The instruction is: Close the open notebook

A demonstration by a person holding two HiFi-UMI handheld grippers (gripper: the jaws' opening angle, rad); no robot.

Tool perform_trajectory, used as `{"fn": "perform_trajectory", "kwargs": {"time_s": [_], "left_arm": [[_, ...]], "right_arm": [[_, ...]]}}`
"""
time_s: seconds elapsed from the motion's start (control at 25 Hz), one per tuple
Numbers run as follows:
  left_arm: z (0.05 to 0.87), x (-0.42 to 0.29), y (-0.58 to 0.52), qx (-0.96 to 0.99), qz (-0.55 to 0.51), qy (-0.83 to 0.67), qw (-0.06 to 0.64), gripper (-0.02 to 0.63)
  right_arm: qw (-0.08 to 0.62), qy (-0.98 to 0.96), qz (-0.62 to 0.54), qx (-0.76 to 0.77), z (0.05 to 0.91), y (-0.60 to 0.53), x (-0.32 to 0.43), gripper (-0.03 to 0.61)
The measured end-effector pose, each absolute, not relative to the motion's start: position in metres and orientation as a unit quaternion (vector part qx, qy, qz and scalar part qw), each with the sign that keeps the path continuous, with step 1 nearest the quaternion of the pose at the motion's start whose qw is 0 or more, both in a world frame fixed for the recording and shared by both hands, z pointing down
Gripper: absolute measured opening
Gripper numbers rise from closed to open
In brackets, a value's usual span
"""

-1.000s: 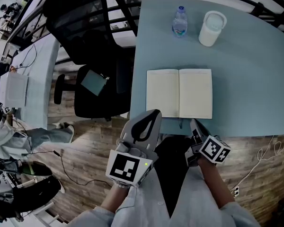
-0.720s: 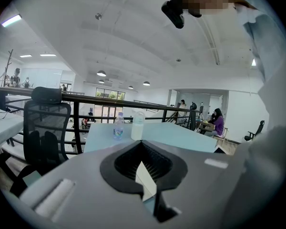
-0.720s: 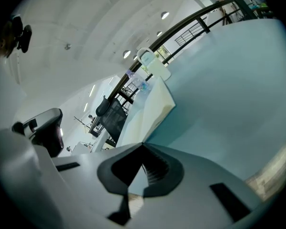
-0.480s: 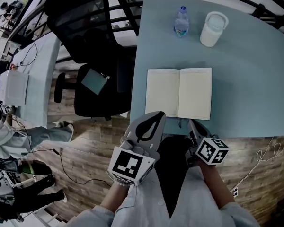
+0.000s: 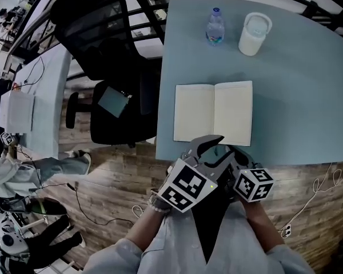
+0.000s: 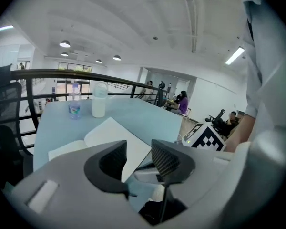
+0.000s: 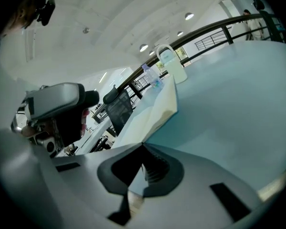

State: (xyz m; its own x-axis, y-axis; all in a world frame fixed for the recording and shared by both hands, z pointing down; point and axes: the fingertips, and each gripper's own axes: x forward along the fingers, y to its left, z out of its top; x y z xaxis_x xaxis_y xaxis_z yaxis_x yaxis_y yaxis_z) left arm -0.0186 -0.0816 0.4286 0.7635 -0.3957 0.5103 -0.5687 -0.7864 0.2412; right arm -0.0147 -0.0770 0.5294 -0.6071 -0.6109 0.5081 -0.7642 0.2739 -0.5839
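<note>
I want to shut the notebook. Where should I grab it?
Probably the left page's outer edge, from the left: the notebook lies flat and open, so that edge can swing over the middle fold. The left gripper, fingers just opening with nothing between, is nearest.

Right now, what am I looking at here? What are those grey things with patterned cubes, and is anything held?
No robot here: a person holds a grey two-jaw gripper in each hand; the patterned cubes belong to them. The top-down picture comes from a camera on the person's head; the other two from cameras riding on each gripper, looking along its jaws. On the pale blue table lie an open notebook with blank cream pages, a small clear water bottle and a white lidded cup. The left gripper has just been opening its jaws, nothing between them; the right gripper is shut and empty, near the notebook's front edge.
</note>
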Motion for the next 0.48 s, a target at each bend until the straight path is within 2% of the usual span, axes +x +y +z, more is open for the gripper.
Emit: {"fn": "perform_trajectory", "kwargs": {"time_s": [0.16, 0.48], "left_arm": [[0.443, 0.003, -0.081, 0.923, 0.22, -0.208, 0.236, 0.15], [0.466, 0.025, -0.076, 0.928, 0.248, -0.134, 0.242, 0.164]], "right_arm": [[0.107, -0.807, 0.395, 0.426, 0.529, -0.076, -0.016, -0.002], [0.149, -0.845, 0.324, 0.399, 0.526, -0.074, -0.019, 0.0]]}}
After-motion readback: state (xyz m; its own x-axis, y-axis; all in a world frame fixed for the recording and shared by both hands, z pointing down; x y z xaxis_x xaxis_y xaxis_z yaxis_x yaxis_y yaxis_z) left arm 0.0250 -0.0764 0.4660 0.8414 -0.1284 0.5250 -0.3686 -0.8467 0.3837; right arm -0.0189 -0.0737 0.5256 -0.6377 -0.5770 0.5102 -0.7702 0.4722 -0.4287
